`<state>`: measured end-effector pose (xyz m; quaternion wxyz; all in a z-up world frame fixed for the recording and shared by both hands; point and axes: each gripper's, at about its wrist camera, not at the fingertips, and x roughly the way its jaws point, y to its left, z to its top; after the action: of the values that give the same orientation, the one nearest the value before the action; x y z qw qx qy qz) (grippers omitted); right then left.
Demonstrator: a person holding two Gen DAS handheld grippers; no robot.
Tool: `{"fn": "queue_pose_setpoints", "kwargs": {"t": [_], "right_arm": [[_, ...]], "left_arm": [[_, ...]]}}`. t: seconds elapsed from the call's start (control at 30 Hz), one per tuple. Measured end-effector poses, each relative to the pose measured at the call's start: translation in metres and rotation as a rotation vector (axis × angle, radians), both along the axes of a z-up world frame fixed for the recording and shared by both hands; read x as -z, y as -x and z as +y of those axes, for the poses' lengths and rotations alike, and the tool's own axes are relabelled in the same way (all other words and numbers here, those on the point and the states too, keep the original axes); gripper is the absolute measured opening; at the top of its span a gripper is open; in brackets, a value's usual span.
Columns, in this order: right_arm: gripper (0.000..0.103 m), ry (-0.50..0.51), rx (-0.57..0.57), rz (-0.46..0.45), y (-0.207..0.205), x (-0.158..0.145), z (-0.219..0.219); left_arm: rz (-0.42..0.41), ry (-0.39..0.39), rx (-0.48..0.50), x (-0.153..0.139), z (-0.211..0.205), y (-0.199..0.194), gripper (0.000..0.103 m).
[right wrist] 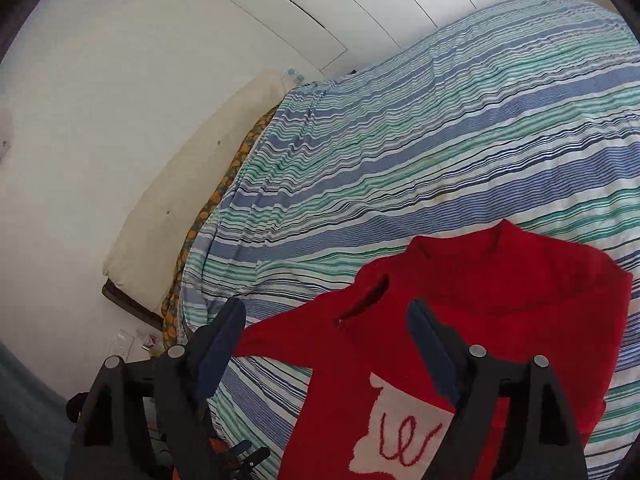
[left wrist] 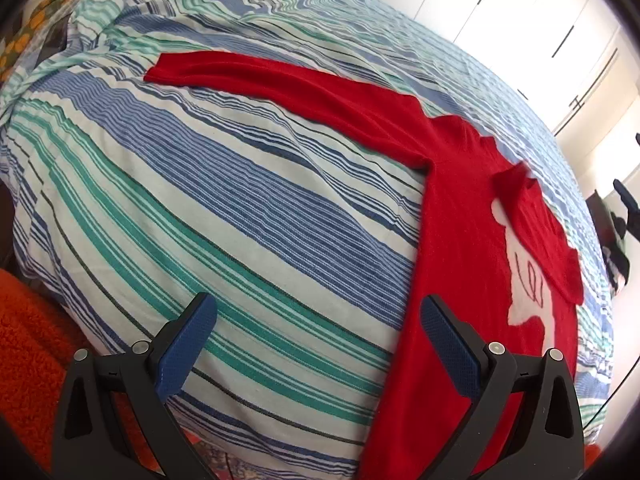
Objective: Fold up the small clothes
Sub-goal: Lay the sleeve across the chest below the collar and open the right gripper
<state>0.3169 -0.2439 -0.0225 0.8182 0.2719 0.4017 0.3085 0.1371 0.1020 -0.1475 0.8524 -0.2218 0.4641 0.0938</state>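
Red sweater (left wrist: 460,240) on striped bedspread (left wrist: 240,200)

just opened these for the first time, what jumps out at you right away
The bright red sweater with a white patch on its front lies flat on the blue, green and white striped bedcover. One long sleeve stretches out across the stripes. Both the left gripper and the right gripper hover with jaws open and empty.

striped bed cover (left wrist: 240,208), white wardrobe doors (left wrist: 500,12), bright daylight.
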Motion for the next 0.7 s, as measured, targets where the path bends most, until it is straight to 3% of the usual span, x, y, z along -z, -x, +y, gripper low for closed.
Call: {"fn": "queue_pose_setpoints", "kwargs": {"t": [0.1, 0.23, 0.33, 0.37, 0.43, 0.47, 0.53, 0.57, 0.6, 0.7], "right_arm": [[0.081, -0.022, 0.095, 0.042, 0.0, 0.008, -0.039], [0.076, -0.072, 0.149, 0.178, -0.002, 0.035, -0.082], [0.07, -0.103, 0.131, 0.34, 0.002, 0.085, -0.094], [0.065, -0.041, 0.143, 0.391, 0.006, 0.105, -0.097], [0.043, 0.231, 0.188, 0.487, 0.015, 0.144, -0.105], [0.0, 0.315, 0.203, 0.492, 0.021, 0.155, -0.112], [0.0, 0.336, 0.248, 0.42, 0.031, 0.15, -0.129], [0.005, 0.34, 0.266, 0.39, 0.035, 0.141, -0.132], [0.011, 0.352, 0.26, 0.354, 0.037, 0.13, -0.131], [0.011, 0.407, 0.166, 0.236, 0.035, 0.092, -0.111]], "left_arm": [[-0.008, 0.016, -0.006, 0.0, 0.004, 0.001, 0.102], [-0.003, 0.01, 0.005, 0.001, -0.001, -0.004, 0.102], [-0.003, -0.002, 0.026, -0.001, -0.009, -0.007, 0.102], [-0.005, -0.015, 0.034, -0.002, -0.012, -0.007, 0.102], [-0.006, -0.054, 0.048, -0.004, -0.018, -0.006, 0.102], [-0.006, -0.072, 0.056, -0.004, -0.021, -0.005, 0.102], [-0.004, -0.09, 0.071, -0.004, -0.024, -0.004, 0.102], [-0.001, -0.093, 0.079, -0.003, -0.026, -0.005, 0.102], [0.003, -0.096, 0.086, -0.001, -0.027, -0.006, 0.102], [0.011, -0.118, 0.099, 0.001, -0.034, -0.011, 0.102]]}}
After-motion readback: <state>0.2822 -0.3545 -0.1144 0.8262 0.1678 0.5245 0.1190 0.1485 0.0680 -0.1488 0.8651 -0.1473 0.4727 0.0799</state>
